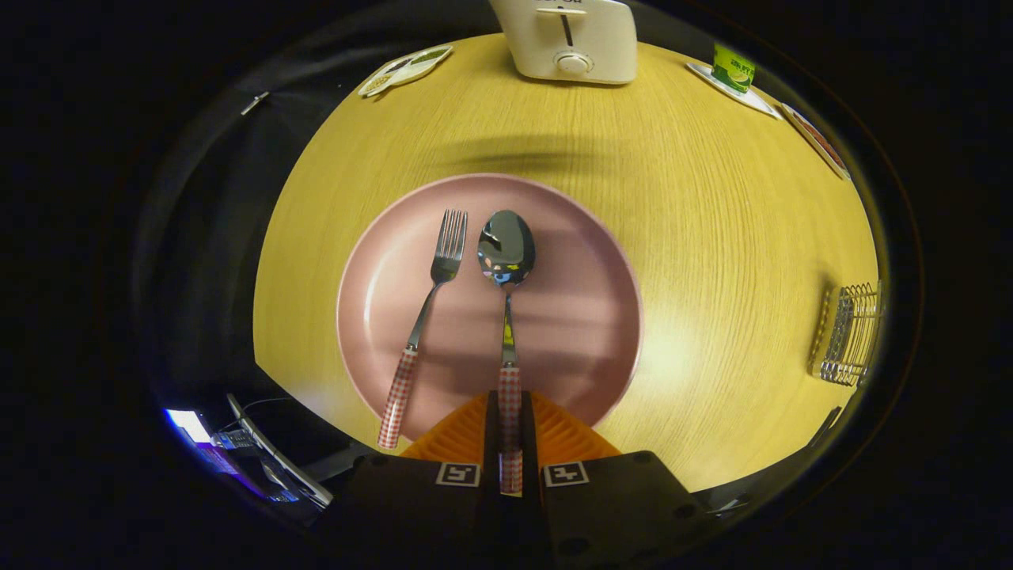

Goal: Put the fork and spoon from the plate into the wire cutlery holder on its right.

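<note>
Between the fingers (510, 419): spoon (506, 261) handle clamped, bowl at 12 o'clock. Light, stiff, slick steel; checked handle grips best.

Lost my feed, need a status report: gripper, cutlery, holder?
Gripper shut on spoon handle. Fork lies beside it on plate. Wire cutlery holder off right, table path open.
</note>
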